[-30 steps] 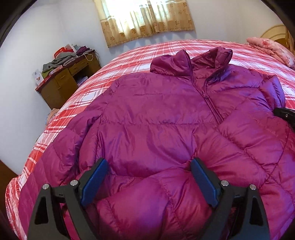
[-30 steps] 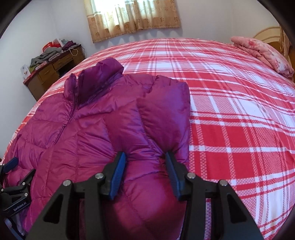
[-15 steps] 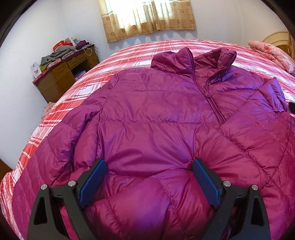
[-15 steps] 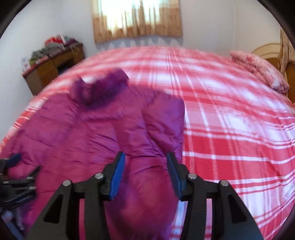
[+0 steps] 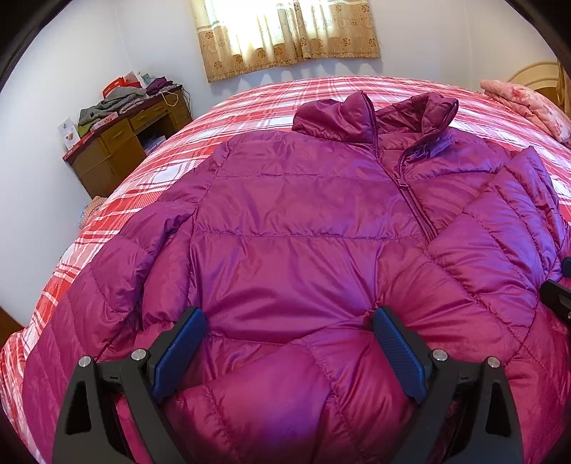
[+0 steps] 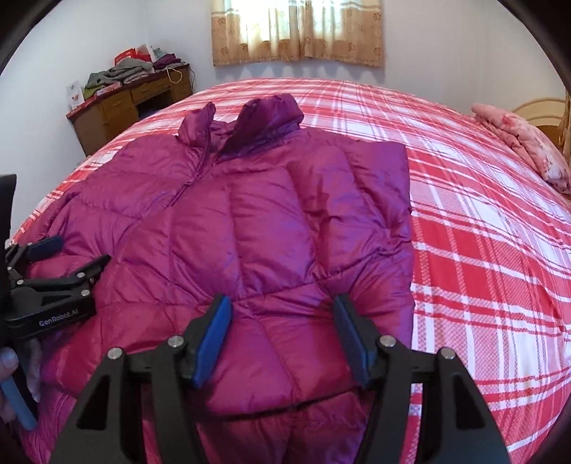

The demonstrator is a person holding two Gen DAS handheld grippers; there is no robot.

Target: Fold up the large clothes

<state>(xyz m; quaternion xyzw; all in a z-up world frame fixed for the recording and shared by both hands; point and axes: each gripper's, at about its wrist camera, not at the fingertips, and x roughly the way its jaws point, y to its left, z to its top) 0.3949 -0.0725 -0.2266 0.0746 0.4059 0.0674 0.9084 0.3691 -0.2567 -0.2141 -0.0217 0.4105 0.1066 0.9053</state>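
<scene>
A purple puffer jacket (image 5: pixel 303 221) lies front up on the red plaid bed (image 6: pixel 481 221), collar at the far end. Its right sleeve (image 6: pixel 357 200) is folded in over the chest. My right gripper (image 6: pixel 282 299) sits low over that sleeve's near end. Its jaws are opening, the padded fabric lies between them, and the pads stand off it. My left gripper (image 5: pixel 288 314) rests at the jacket's near hem, jaws wide, with puffy fabric bulging between them. The other sleeve (image 5: pixel 107 285) lies along the jacket's left side. Each gripper shows at the edge of the other's view (image 6: pixel 75 253) (image 5: pixel 562 282).
A wooden desk (image 5: pixel 117 150) piled with clothes stands against the wall at the far left. Folded pink bedding (image 6: pixel 524 142) lies at the bed's far right by a headboard. A curtained window (image 5: pixel 285 32) is behind the bed. A hand (image 6: pixel 7 364) holds the left gripper.
The right gripper's jaws have spread wider around the folded sleeve, and it has shifted sideways and rolled a little. The left gripper has stayed where it was.
</scene>
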